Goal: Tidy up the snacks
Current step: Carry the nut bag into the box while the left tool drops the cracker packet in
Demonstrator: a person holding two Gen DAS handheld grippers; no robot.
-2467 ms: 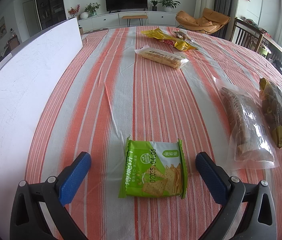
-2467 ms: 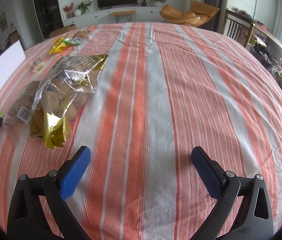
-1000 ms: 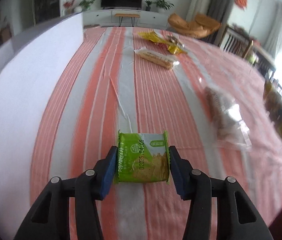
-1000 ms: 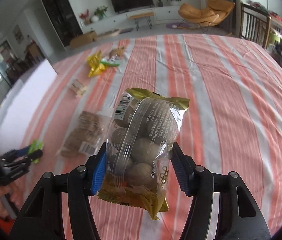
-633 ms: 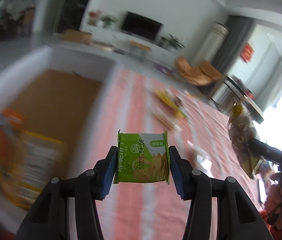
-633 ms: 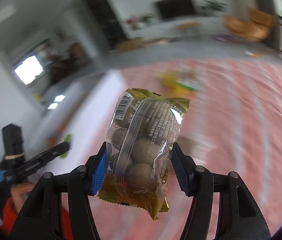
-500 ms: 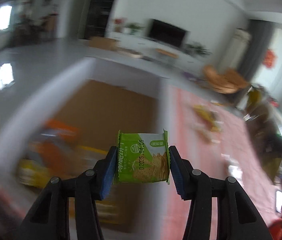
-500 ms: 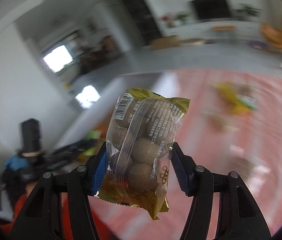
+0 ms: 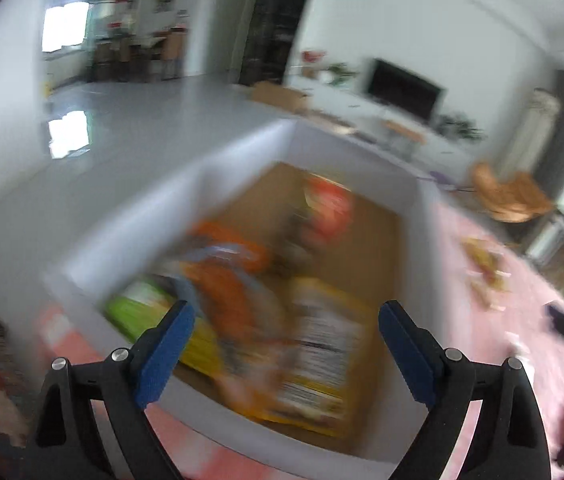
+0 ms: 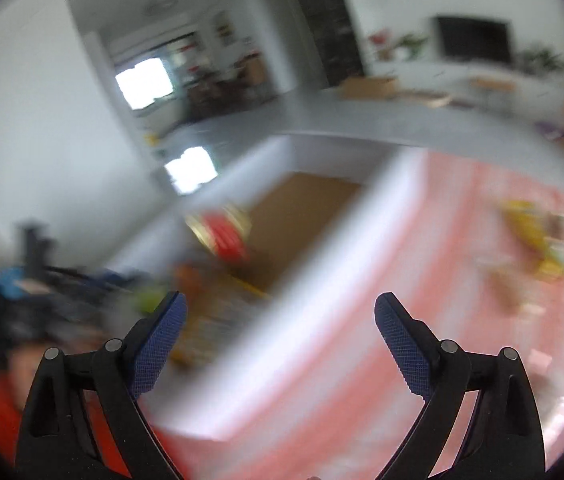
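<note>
Heavy blur: snack packs in white box (image 9: 414, 196) unreadable, no legible labels. Left claw (image 9: 284, 334) and right claw (image 10: 279, 326) just opened, both apart, nothing between.

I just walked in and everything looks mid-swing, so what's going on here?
A person is sorting snacks off the striped table into a white box, with a gripper in each hand. The left gripper and right gripper have just been opening; their jaws stand wide with nothing between them. Blurred packets lie in the box, and a few snacks are left on the cloth.
</note>
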